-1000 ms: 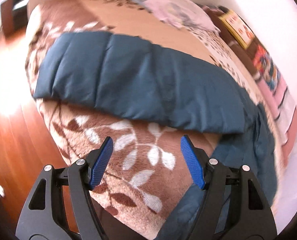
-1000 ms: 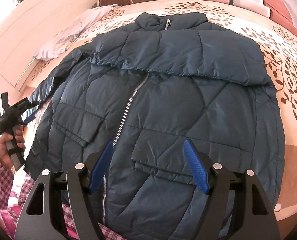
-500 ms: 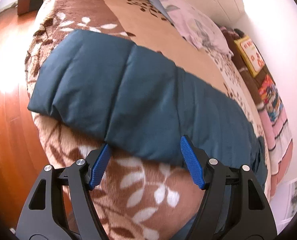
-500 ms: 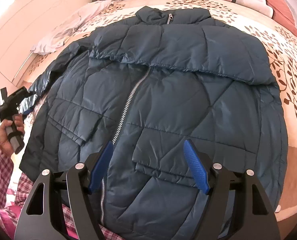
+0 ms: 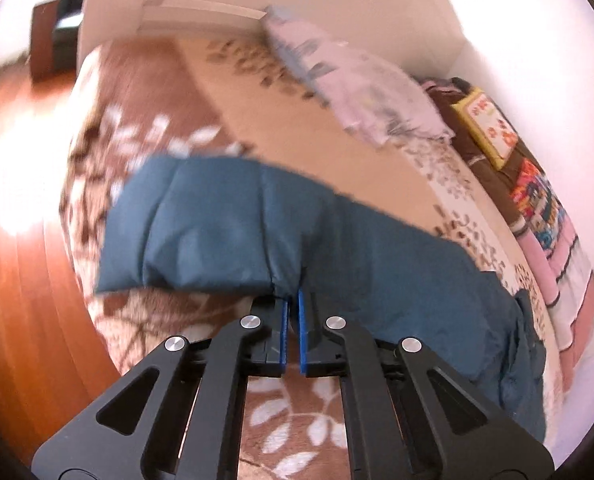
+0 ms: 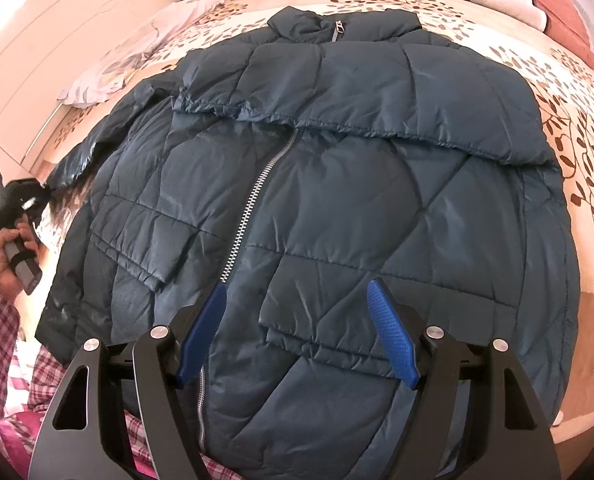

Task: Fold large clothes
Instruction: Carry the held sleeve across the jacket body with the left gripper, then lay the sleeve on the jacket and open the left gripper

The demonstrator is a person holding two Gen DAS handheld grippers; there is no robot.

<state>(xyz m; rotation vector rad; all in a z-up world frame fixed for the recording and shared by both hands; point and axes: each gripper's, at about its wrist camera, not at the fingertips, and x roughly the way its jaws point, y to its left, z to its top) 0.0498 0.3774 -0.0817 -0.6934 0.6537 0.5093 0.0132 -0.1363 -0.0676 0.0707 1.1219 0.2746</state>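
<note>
Lying zipped and spread flat on the bed (image 6: 569, 92), the jacket (image 6: 337, 184) is pinched at its sleeve (image 5: 225, 224) by the closed left tongs (image 5: 291, 308), while the right tongs (image 6: 297, 332) are held open above its hem.

Left gripper (image 5: 291, 320), lower centre of its view: jaws clamped together. Right gripper (image 6: 297, 332), lower centre: jaws spread wide, nothing gripped.

A bed (image 5: 225, 80) with a brown and cream leaf-patterned blanket stood on a glossy reddish wooden floor (image 5: 13, 280). White walls (image 5: 337, 8) rose behind it, with pillows (image 5: 361, 92) and stacked bedding (image 5: 553, 240) alongside, all brightly sunlit.
</note>
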